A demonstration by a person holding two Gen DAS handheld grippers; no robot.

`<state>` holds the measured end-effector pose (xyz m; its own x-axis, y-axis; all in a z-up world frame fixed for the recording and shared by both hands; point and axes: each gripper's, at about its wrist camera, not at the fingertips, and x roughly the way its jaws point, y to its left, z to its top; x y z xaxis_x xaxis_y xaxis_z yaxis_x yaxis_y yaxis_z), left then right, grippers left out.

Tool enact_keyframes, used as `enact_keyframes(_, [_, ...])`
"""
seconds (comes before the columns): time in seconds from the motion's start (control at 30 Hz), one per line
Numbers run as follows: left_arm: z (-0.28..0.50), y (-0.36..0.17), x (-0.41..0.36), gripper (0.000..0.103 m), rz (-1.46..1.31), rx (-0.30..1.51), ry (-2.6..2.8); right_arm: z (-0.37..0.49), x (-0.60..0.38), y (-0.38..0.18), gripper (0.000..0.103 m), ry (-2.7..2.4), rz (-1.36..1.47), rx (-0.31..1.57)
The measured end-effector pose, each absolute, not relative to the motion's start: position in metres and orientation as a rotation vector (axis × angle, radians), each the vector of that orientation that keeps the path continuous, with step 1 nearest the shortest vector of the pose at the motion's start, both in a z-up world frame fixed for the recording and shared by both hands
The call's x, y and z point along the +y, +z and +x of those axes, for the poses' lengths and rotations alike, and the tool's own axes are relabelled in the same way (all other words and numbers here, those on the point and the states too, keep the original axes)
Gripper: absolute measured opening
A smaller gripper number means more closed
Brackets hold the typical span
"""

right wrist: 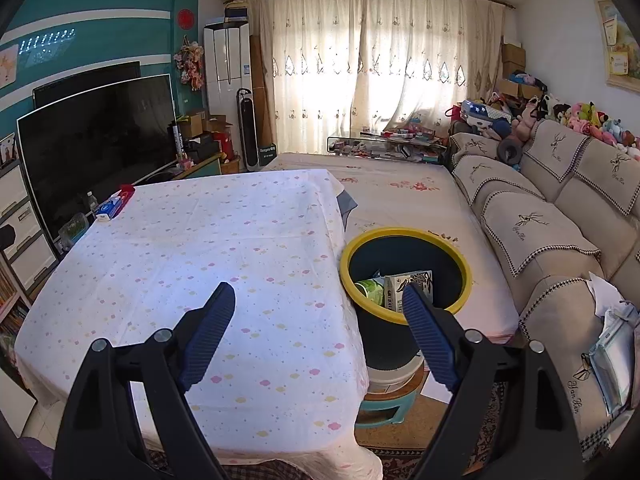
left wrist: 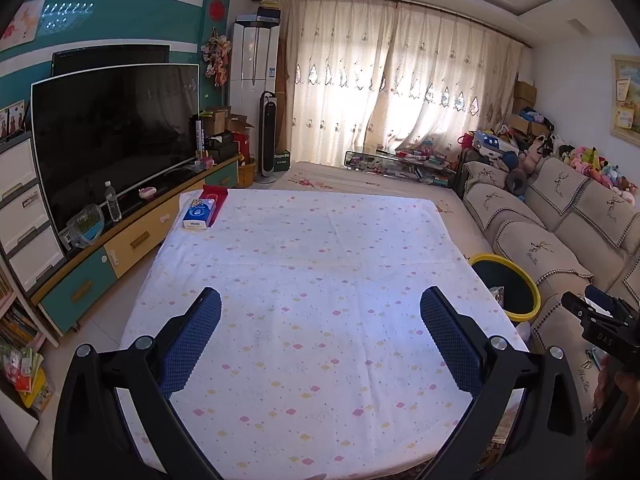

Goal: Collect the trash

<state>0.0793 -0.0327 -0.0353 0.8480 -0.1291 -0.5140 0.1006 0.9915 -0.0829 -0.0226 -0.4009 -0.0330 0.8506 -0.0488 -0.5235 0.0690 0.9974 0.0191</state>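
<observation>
Left wrist view: from near edge of table, angled down, facing far curtains. Right wrist view: same heading, set further right, close over bin. Both share table, bin, TV left, sofa right.

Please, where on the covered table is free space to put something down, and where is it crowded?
Nearly the whole tablecloth is bare, from the near edge to the far edge. Only the far left corner is occupied, by a tissue pack on a red box. The bin beside the table's right edge already holds trash.
</observation>
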Motion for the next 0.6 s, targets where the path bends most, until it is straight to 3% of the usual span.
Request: enact_keyframes(0.6, [0.083,-0.039,-0.044,0.098,-0.040,0.565,-0.133,-0.022,-0.399,-0.034,0.081,-0.054,0.038,0.552])
